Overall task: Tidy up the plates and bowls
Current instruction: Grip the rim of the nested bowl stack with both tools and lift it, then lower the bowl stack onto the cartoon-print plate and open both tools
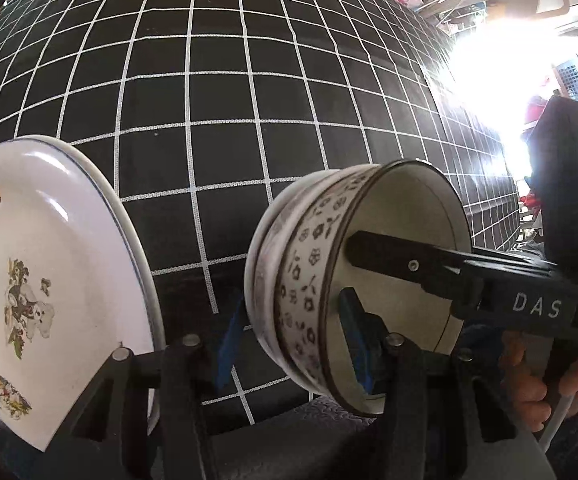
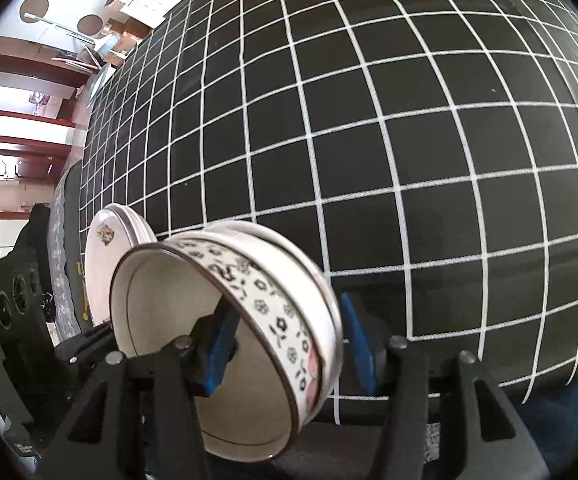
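A white bowl [image 1: 309, 280] with a band of black flowers looks nested in a second, plainer bowl. My left gripper [image 1: 289, 340] is shut on its wall, one blue pad inside and one outside. In the right wrist view the same bowl [image 2: 265, 304] sits between the blue pads of my right gripper [image 2: 289, 348], which is shut on the opposite wall. One of the right gripper's fingers [image 1: 393, 258] reaches inside the bowl. A white plate [image 1: 49, 280] with coloured decals lies to the left on another plate, and appears again behind the bowl [image 2: 105, 248]. Whether the bowl touches the table is hidden.
A black cloth with a white grid [image 1: 249, 100] covers the table. A grey embossed surface [image 1: 329, 416] runs along its near edge. A person's hand [image 1: 537, 392] holds the right gripper's handle. A black device with dials [image 2: 13, 300] and red-brown shelves [image 2: 21, 120] stand beyond the table's side.
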A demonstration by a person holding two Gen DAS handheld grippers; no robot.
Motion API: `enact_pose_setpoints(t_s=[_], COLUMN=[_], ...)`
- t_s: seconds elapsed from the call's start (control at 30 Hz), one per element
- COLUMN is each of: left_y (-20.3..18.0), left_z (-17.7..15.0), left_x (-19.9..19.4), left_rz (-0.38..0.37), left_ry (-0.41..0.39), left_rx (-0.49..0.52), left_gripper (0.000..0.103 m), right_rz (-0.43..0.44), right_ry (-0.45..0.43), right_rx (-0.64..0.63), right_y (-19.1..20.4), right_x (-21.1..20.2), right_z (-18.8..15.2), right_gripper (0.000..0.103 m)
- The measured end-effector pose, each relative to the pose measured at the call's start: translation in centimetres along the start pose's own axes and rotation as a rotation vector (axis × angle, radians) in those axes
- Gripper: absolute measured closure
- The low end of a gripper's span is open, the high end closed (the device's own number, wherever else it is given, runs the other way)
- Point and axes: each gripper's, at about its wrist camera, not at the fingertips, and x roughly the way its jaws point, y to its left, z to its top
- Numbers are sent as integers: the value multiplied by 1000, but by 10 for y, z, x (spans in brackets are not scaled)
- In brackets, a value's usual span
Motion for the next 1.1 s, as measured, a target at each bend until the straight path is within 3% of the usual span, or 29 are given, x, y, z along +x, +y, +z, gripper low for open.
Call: enact_pose_setpoints(t_s=[0.33,0.43,0.67,1.1], left_y=[-6,-17,-25,-34], left_z=[-3,-4,-7,-9], left_x=[1,3,1,-9], left_rz=[23,63,76,99], left_ry=[-4,-12,-29,-44], left_rx=[15,41,44,50], left_gripper=[55,51,51,51], right_rz=[6,-7,-39,-60], right_ry=[-23,-34,-28,-15], right_rx=[44,45,96,75], right_y=[2,3,5,18], right_x=[5,4,4,-4], right_z=[0,-1,-1,-11], right_gripper=[39,40,43,48])
